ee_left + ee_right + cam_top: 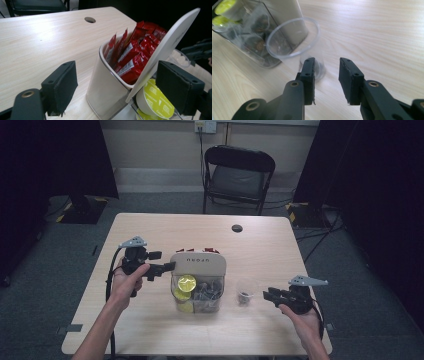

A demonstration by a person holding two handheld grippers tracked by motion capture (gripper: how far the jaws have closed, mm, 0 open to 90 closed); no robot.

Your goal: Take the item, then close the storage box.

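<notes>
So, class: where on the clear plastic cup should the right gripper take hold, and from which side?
Grip the clear plastic cup across its side wall, low down, coming in level from the right gripper, on the side away from the organiser box. The cup stands upright, widens toward the rim, and looks thin-walled, so probably squeeze gently.

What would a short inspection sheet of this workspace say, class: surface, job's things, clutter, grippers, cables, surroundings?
Surface: pale wood table, round hole near far edge.
Job's things: clear cup upright beside organiser holding red sachets, yellow pods, dark pods.
Clutter: nothing seen.
Grippers: left gripper open around organiser's corner; right gripper open, cup just ahead, not between pads.
Cables: one trails from left gripper; more on floor.
Surroundings: folding chair, wall socket, dark curtains.
</notes>
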